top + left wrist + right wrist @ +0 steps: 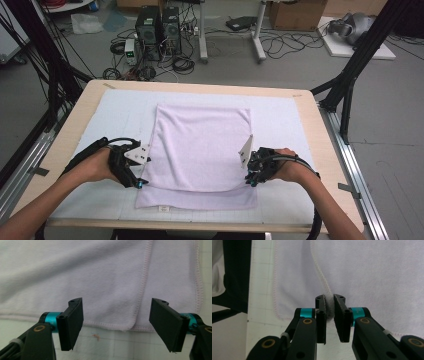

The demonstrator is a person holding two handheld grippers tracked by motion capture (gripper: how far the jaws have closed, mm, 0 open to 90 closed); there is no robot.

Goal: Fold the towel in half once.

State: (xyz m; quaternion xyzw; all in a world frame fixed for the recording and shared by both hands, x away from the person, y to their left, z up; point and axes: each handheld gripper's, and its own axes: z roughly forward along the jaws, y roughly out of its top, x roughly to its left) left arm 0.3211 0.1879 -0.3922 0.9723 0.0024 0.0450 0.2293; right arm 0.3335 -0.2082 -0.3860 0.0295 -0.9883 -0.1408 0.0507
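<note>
A pale lilac towel point(200, 145) lies folded on the white mat, its top layer ending short of the near hem. At the towel's left near side, my left gripper point(142, 183) points down. In the left gripper view this gripper point(120, 326) is open, its pads well apart on either side of the top layer's stitched corner point(125, 327), with the towel point(100, 277) beyond. At the right near side my right gripper point(250, 181) is down on the cloth. Seen in the right gripper view, this gripper point(330, 315) is shut on a pinched fold of the towel's point(374, 277) top-layer edge.
The white gridded mat point(110, 120) covers most of the wooden table point(75, 117). Black frame posts point(350, 75) stand at both sides. Computer towers point(157, 30) and cables sit on the floor beyond the far edge. A small label point(161, 207) marks the towel's near hem.
</note>
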